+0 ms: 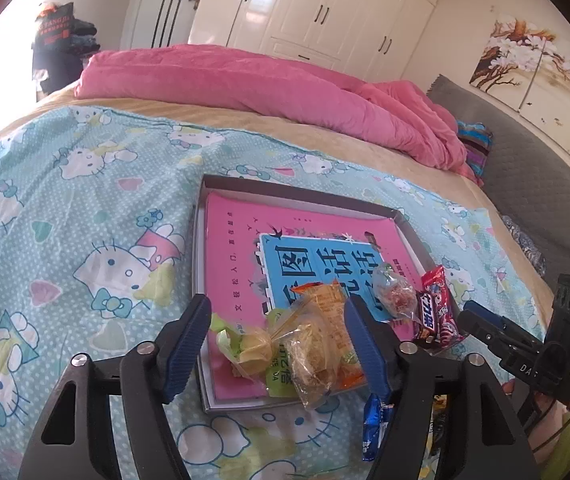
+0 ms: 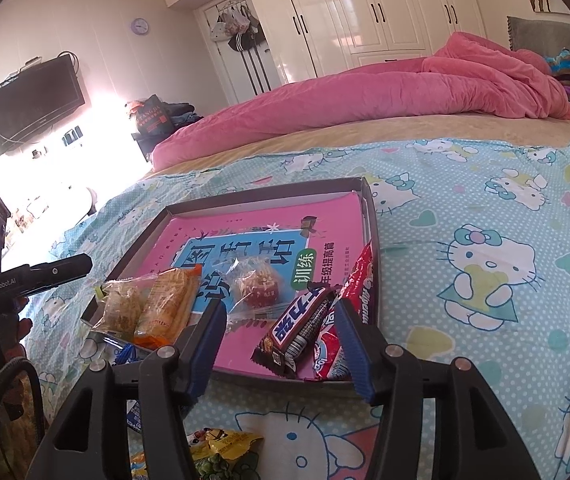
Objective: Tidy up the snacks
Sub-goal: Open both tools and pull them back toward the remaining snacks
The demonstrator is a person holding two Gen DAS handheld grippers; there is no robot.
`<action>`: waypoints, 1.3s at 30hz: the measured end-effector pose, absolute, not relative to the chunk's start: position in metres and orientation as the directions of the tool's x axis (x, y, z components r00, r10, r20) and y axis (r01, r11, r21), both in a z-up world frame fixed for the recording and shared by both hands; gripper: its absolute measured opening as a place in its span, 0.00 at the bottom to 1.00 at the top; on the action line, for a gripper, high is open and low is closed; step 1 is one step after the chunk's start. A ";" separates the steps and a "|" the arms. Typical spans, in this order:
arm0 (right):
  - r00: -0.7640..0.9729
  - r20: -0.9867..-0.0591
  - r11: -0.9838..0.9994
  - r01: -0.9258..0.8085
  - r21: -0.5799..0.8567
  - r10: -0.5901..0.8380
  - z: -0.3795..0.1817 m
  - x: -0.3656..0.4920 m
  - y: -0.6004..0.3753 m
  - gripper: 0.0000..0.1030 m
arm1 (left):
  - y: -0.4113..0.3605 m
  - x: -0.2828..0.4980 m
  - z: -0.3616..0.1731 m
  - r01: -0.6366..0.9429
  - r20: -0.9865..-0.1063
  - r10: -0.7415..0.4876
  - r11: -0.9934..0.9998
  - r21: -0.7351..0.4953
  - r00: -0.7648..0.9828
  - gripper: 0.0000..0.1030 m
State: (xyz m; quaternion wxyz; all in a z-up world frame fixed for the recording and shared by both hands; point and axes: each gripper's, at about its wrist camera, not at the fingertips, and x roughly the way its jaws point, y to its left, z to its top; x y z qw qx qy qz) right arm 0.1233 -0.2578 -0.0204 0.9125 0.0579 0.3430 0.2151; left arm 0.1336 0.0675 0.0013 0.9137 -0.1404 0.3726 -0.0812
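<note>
A shallow grey tray (image 1: 297, 194) with a pink book (image 1: 237, 248) in it lies on the bed. At its near edge lie an orange noodle-snack pack (image 1: 325, 320), a yellow-green candy pack (image 1: 249, 344), a clear pack with a red cake (image 1: 395, 292), a chocolate bar (image 2: 297, 328) and a red pack (image 2: 349, 280). My left gripper (image 1: 277, 302) is open; the orange and yellow-green packs lie loose between its blue pads. My right gripper (image 2: 280, 305) is open around the chocolate bar, its right pad against the red pack.
A blue wrapper (image 1: 373, 428) lies on the cartoon-cat sheet (image 1: 85, 220) just outside the tray's near edge. A green-yellow snack bag (image 2: 221, 452) lies under my right gripper. A pink quilt (image 1: 245, 84) is heaped behind the tray. A hand (image 2: 21, 328) holds the left gripper.
</note>
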 end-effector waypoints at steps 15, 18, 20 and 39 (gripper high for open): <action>0.686 -0.573 0.892 -0.380 0.244 0.449 -0.010 0.112 -0.254 0.63 | 0.062 0.118 0.014 0.052 -0.644 -0.224 0.960 -0.275 0.731 0.74; 0.685 -0.571 0.890 -0.387 0.241 0.452 -0.009 0.109 -0.253 0.64 | 0.062 0.114 0.016 0.058 -0.640 -0.229 0.959 -0.276 0.734 0.74; 0.687 -0.569 0.890 -0.390 0.235 0.452 -0.007 0.107 -0.252 0.65 | 0.061 0.112 0.017 0.060 -0.638 -0.229 0.960 -0.275 0.736 0.74; 0.716 -0.563 0.907 -0.379 0.182 0.412 0.004 0.091 -0.250 0.73 | 0.047 0.098 0.020 0.090 -0.648 -0.241 0.962 -0.258 0.722 0.76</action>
